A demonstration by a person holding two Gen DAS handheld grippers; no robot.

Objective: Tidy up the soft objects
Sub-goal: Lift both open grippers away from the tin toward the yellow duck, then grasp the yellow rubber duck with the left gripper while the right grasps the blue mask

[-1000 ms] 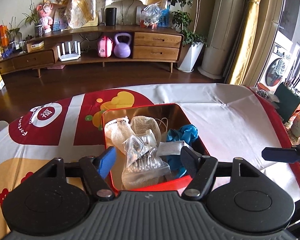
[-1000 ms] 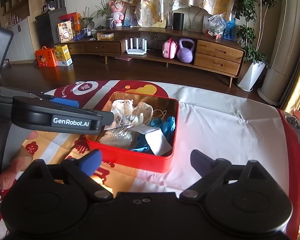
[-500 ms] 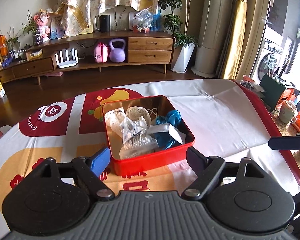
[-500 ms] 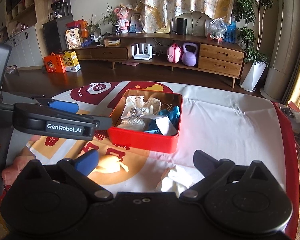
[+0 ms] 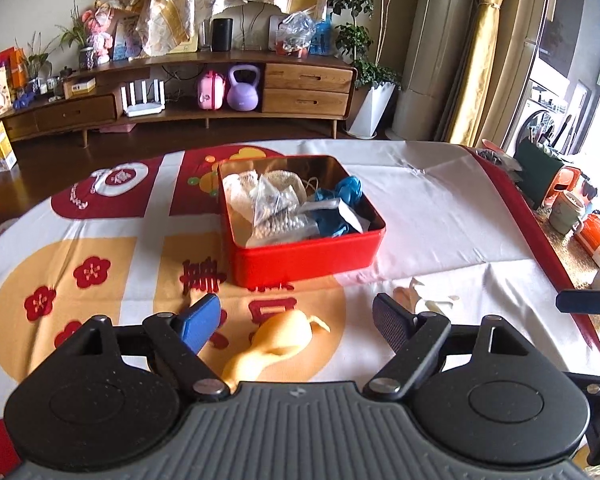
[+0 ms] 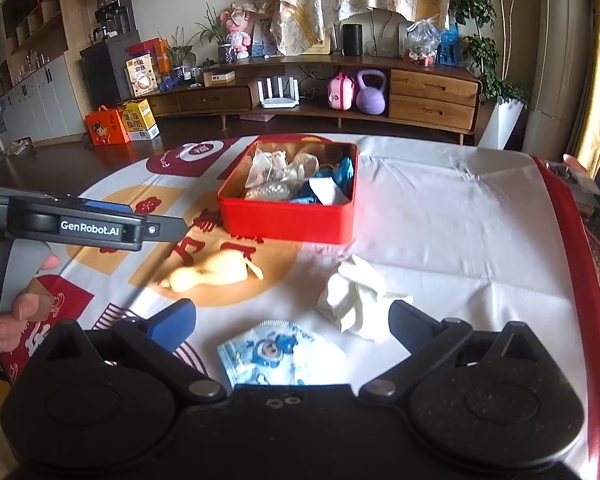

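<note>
Red tin: square metal box with rounded corners and a shiny inside, standing open near the middle of the surface, which wears a printed cloth.
Tin contents: white mesh pouches, a clear crinkled bag of cotton swabs and blue gloves, heaped loosely.
Yellow glove: limp rubbery piece, long axis running left to right, lying on the cloth in front of the tin.
White glove: crumpled, right of the yellow one.
Child's mask: flat, blue cartoon print, nearest the right gripper.
Left gripper: fingers have just been spreading; released, nothing between them.
Right gripper: fingers have just been spreading; wide apart, empty.
</note>
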